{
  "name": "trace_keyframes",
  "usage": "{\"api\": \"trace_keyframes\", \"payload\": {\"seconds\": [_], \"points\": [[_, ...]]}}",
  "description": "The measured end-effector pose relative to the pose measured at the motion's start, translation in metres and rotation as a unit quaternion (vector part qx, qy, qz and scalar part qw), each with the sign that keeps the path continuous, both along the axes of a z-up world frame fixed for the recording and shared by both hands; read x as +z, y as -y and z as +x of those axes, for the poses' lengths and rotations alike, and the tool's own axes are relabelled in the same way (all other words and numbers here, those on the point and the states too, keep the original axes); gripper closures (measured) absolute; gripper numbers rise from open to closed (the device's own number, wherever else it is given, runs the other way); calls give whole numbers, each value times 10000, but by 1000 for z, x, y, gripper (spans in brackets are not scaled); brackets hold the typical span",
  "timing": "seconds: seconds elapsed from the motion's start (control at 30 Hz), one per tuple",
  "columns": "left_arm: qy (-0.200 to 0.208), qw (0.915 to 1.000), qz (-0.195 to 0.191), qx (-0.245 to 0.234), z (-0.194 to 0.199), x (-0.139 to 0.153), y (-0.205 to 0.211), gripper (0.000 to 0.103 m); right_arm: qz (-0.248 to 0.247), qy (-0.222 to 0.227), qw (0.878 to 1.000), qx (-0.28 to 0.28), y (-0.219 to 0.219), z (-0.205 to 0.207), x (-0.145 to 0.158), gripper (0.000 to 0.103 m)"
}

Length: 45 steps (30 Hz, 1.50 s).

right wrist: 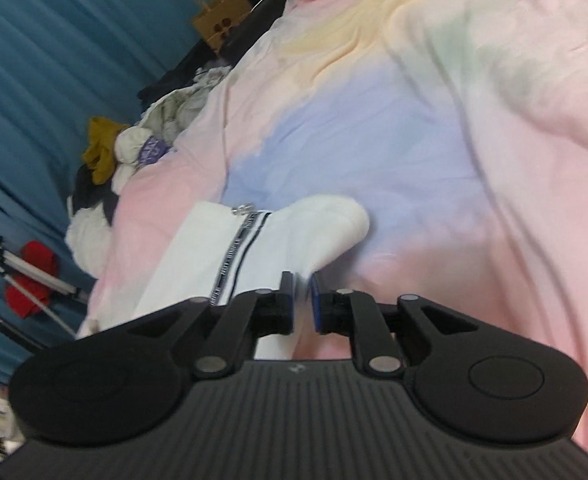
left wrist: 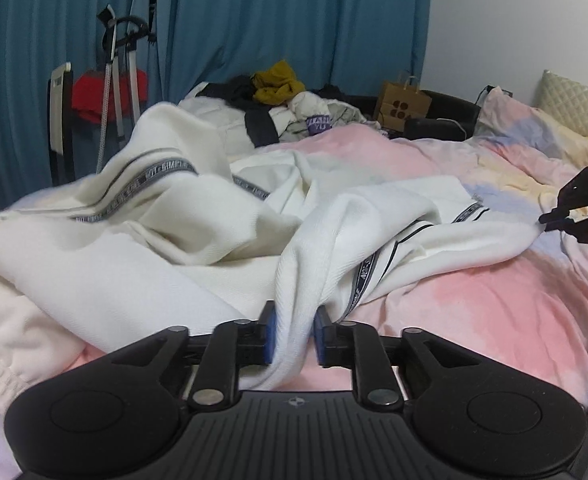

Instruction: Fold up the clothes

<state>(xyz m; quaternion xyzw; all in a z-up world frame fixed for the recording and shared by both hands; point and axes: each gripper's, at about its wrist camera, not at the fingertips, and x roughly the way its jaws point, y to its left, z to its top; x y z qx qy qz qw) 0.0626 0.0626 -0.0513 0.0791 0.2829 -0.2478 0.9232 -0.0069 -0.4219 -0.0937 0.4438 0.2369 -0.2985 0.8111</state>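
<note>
A white garment (left wrist: 181, 240) with grey lettered stripe trim lies crumpled across the pink pastel bedcover (left wrist: 474, 312). My left gripper (left wrist: 294, 320) is shut on a bunched fold of it, and the cloth runs between the blue pads (left wrist: 267, 334). At the right edge of the left wrist view, my right gripper (left wrist: 554, 216), held by a hand, sits at the garment's far end. In the right wrist view, the right gripper (right wrist: 302, 284) has its fingers nearly together on the edge of a white striped part (right wrist: 197, 248) with a zipper pull; this spot is blurred.
A pile of other clothes (left wrist: 277, 96), mustard, dark and white, lies at the bed's far side. A brown paper bag (left wrist: 404, 106) stands beside it. Blue curtains (left wrist: 253, 20), a tripod (left wrist: 111, 64), a red cloth (left wrist: 89, 96) and a chair stand behind. Pillows (left wrist: 574, 108) are at the right.
</note>
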Motion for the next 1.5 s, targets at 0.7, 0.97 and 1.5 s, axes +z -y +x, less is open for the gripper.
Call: {"api": "trace_keyframes", "payload": {"seconds": [0.7, 0.97, 1.5], "points": [[-1060, 9873, 864, -808, 164, 7, 220, 40, -1121, 52, 9929, 401, -23, 18, 2, 31], [-2571, 9645, 361, -475, 242, -36, 285, 57, -780, 322, 9957, 391, -8, 26, -16, 31], [-564, 9663, 460, -2470, 51, 26, 234, 96, -396, 1159, 9903, 655, -5, 20, -9, 31]]}}
